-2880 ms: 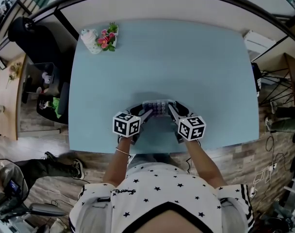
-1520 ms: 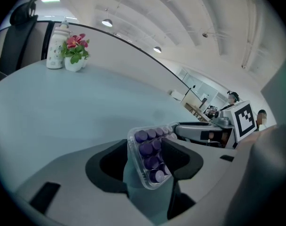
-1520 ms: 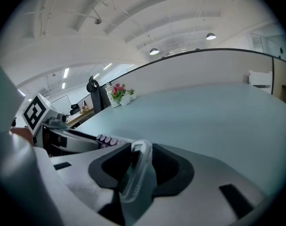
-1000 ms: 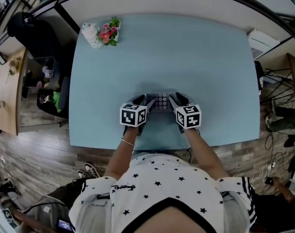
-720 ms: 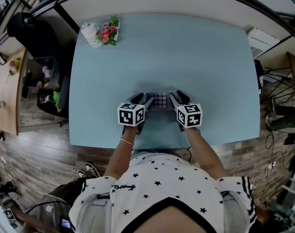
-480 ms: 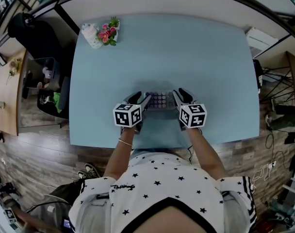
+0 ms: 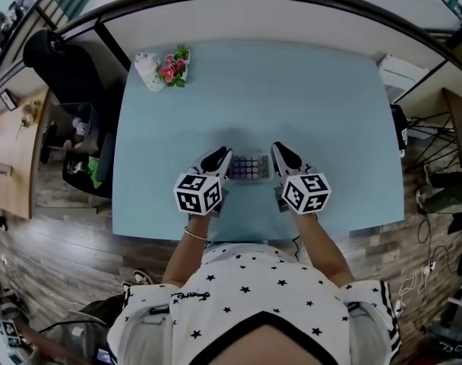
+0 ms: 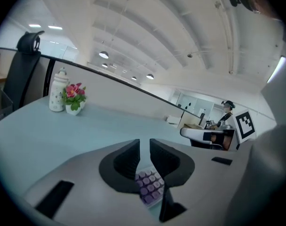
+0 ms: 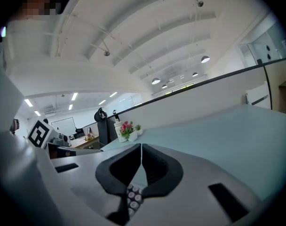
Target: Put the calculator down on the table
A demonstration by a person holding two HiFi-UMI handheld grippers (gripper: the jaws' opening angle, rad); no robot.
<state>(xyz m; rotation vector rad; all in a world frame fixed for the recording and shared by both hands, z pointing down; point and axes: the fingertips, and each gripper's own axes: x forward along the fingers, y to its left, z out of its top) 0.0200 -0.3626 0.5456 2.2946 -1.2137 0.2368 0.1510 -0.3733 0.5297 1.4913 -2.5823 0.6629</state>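
The calculator (image 7: 250,167) lies flat on the light-blue table (image 7: 314,90), just below the middle of the head view, keys up, with neither gripper touching it; I judge the put-down done, and only the drawing away is left. The left gripper (image 7: 218,160) stands at its left end and its jaws are closing; a narrow slit remains between them and nothing sits in it, the purple keys showing only below the pads. The right gripper (image 7: 286,157) stands at the right end, its jaws closing too, all but met and empty. A second ago both sat lower against the calculator's ends with jaws spread wide; since then they have lifted clear and tilted up. The small flower pot (image 7: 172,63) at the upper left has not moved.
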